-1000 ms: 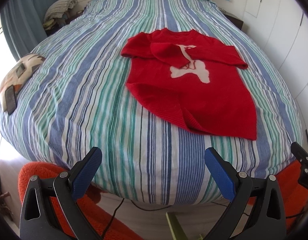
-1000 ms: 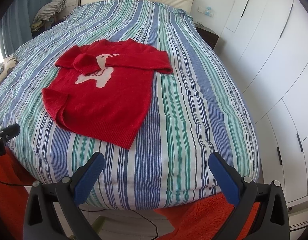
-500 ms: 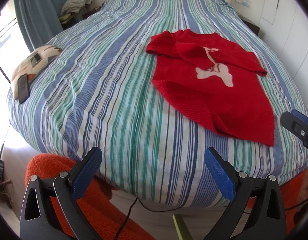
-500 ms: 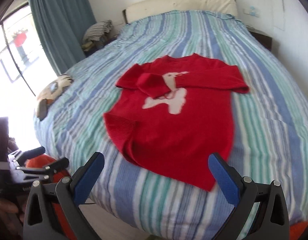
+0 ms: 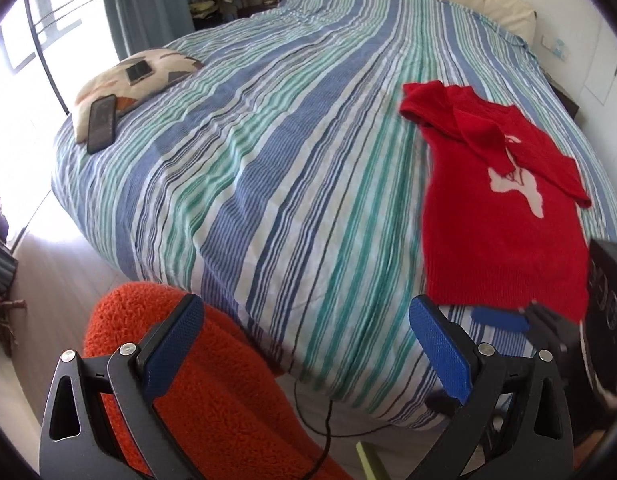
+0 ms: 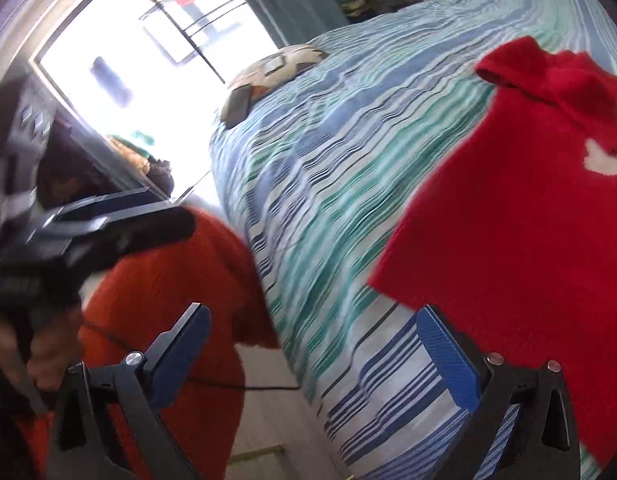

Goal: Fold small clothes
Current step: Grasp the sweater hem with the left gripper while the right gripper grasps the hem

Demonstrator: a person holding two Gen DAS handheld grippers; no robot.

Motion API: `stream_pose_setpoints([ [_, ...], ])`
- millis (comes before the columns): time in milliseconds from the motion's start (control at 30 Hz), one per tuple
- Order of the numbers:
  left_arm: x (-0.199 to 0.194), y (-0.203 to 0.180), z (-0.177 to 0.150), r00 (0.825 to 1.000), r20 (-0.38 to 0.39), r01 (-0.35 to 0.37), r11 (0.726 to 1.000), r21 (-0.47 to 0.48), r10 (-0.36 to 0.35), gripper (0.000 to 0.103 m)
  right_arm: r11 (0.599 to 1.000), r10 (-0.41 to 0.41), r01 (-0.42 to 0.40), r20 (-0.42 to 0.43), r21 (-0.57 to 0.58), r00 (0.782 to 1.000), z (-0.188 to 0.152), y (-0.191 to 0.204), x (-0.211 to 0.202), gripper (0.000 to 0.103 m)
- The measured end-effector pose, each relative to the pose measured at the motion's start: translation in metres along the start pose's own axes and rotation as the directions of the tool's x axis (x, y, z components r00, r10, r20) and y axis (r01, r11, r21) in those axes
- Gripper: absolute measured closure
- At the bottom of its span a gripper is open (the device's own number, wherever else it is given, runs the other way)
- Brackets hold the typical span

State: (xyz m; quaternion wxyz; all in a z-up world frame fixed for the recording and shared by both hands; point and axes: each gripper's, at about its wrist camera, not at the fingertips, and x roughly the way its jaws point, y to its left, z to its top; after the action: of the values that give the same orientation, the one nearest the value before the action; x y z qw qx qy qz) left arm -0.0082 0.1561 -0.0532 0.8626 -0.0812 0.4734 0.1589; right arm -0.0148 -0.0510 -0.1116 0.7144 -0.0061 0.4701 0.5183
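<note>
At right of the left wrist frame, the red sweater (image 5: 504,216) lies flat on the striped bed (image 5: 268,184), sleeves crossed over its white motif; soft, light knit, likely to sag and drag, so the ribbed hem corners look the best holds. Left tongs (image 5: 308,352) gape released, empty, short of the bed edge, sweater ahead to their right. Right tongs (image 6: 320,356) also gape empty, one blue pad just beside the hem's near corner (image 6: 392,284)
</note>
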Motion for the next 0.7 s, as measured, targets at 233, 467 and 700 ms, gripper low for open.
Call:
stream_pose_setpoints([
  [233,0.055,-0.033,0.023,0.972,-0.086,0.223,0.975,0.022,-0.221,0.001,0.914,-0.262,0.177,0.199,0.366,0.944,-0.08,-0.057,-0.143,0.001],
  [467,0.112,-0.094,0.008,0.941,-0.243,0.276,0.951,0.138,-0.237,0.039,0.693,-0.449,0.111,0.306,0.712,0.84,-0.142,-0.145,-0.24,0.005],
  [700,0.115,-0.09,0.005,0.922,-0.242,0.333,0.939,0.091,-0.303,0.079,0.669,-0.383,0.145,0.17,0.729,0.908,-0.125,-0.17,-0.177,0.047],
])
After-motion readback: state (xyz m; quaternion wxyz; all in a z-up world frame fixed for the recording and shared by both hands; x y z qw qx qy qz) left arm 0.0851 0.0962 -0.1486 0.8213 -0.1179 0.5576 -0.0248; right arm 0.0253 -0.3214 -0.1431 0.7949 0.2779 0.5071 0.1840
